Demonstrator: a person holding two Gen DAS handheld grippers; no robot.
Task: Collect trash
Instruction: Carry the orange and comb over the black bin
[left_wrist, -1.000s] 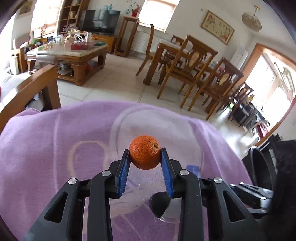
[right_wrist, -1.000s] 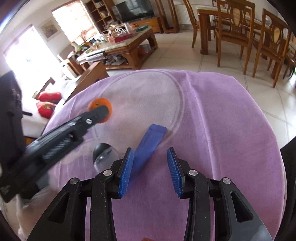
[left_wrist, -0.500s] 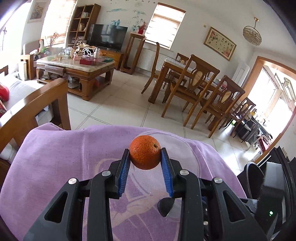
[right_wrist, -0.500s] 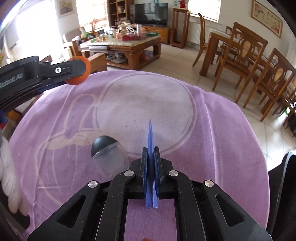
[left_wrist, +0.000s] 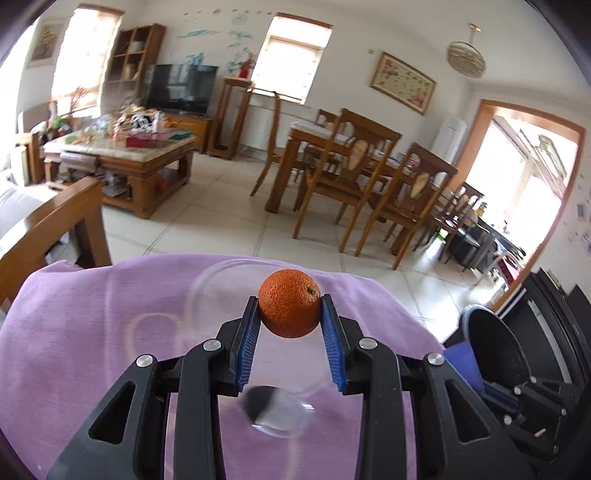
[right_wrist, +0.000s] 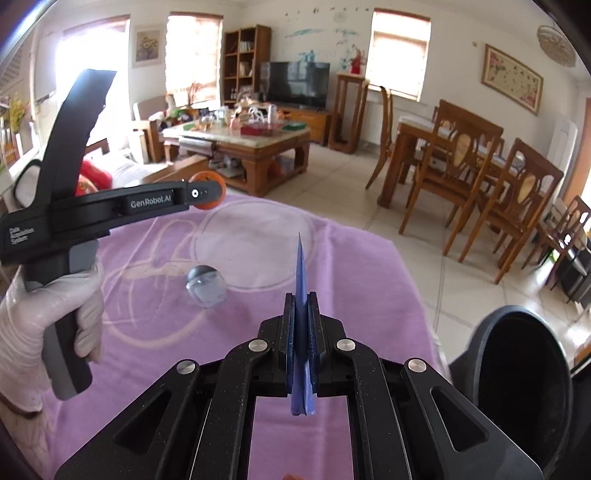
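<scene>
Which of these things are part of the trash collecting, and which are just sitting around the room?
Part of the job:
orange, held in the left gripper
flat blue wrapper, pinched in the right gripper
clear capsule with a dark cap on the purple cloth
black bin

Just lying about:
coffee table
dining chairs
television

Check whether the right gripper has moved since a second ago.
Yes. The right gripper, shut on the blue wrapper, has lifted and swung right: the purple cloth sits lower and the black bin now shows at right.
</scene>
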